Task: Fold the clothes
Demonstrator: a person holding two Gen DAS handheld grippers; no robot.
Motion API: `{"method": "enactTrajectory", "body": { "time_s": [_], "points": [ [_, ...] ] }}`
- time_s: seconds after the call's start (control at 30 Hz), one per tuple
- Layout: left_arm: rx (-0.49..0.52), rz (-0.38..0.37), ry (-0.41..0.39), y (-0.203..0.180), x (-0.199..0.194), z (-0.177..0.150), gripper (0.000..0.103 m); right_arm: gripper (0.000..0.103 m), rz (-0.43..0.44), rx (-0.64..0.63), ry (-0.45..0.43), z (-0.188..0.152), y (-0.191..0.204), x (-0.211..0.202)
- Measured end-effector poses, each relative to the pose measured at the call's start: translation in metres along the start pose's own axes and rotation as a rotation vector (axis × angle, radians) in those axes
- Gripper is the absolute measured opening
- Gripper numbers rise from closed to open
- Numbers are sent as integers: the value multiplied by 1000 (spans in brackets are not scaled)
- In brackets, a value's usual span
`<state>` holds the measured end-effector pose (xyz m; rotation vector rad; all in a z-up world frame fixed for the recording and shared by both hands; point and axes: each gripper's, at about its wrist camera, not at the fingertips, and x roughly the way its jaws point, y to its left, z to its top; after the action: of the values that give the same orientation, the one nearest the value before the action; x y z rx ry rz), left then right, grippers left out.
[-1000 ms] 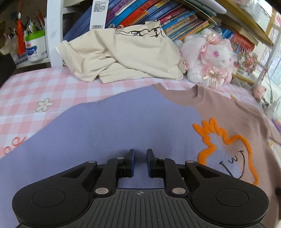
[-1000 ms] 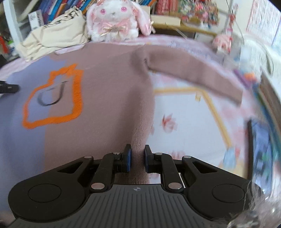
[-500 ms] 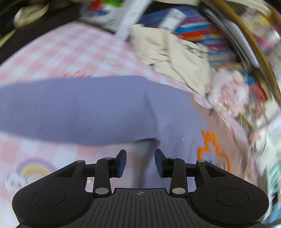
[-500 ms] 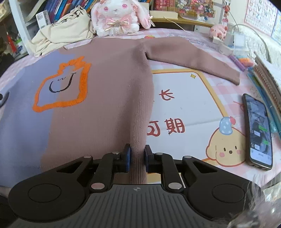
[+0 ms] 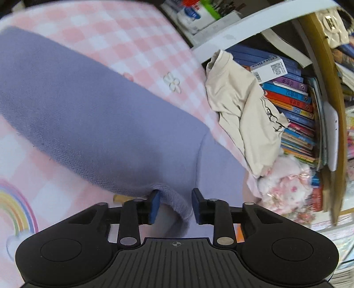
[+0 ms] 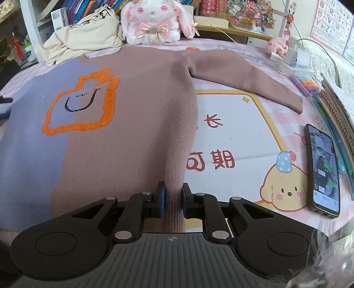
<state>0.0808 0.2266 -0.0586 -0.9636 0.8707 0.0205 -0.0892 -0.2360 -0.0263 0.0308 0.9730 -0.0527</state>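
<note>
A sweater, half purple and half brown [image 6: 137, 115] with an orange outlined figure, lies flat on the pink checked table. Its purple sleeve [image 5: 88, 115] stretches to the left in the left wrist view. My left gripper [image 5: 174, 205] is open, its jaws on either side of a purple fold at the sleeve's underarm. My right gripper [image 6: 172, 199] is shut on a raised ridge of the brown side edge near the hem. The brown sleeve [image 6: 243, 79] lies spread to the right.
A cream garment [image 6: 84, 37] and a plush rabbit [image 6: 154, 20] sit at the back by bookshelves [image 5: 294, 104]. A phone [image 6: 323, 168], notebooks and pens [image 6: 305, 84] lie at the right. A printed mat [image 6: 239, 141] lies under the brown sleeve.
My left gripper swung left from the sweater's chest to the purple sleeve's underarm and opened wider around a fold. My right gripper stayed on the brown side edge.
</note>
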Motion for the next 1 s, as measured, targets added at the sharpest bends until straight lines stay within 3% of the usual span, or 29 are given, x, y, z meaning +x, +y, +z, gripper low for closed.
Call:
{"method": "enactTrajectory", "body": {
  "time_s": [0.03,0.13,0.53,0.77,0.83,1.0],
  "points": [
    [25,15,-5,-1,3,4,11,14,-3,0,0,0,1,0],
    [63,24,-10,-1,12,17,7,13,-5,-2,-2,2,6,2],
    [223,75,-29,-21,25,33,7,14,8,-18,-29,10,17,12],
    [334,116,1,-28,16,23,14,14,17,-2,-26,4,16,7],
    [442,159,-7,-39,6,9,17,14,14,-3,-26,5,17,8],
    [668,157,12,-55,-16,-35,32,14,16,8,-26,5,16,8]
  ]
}}
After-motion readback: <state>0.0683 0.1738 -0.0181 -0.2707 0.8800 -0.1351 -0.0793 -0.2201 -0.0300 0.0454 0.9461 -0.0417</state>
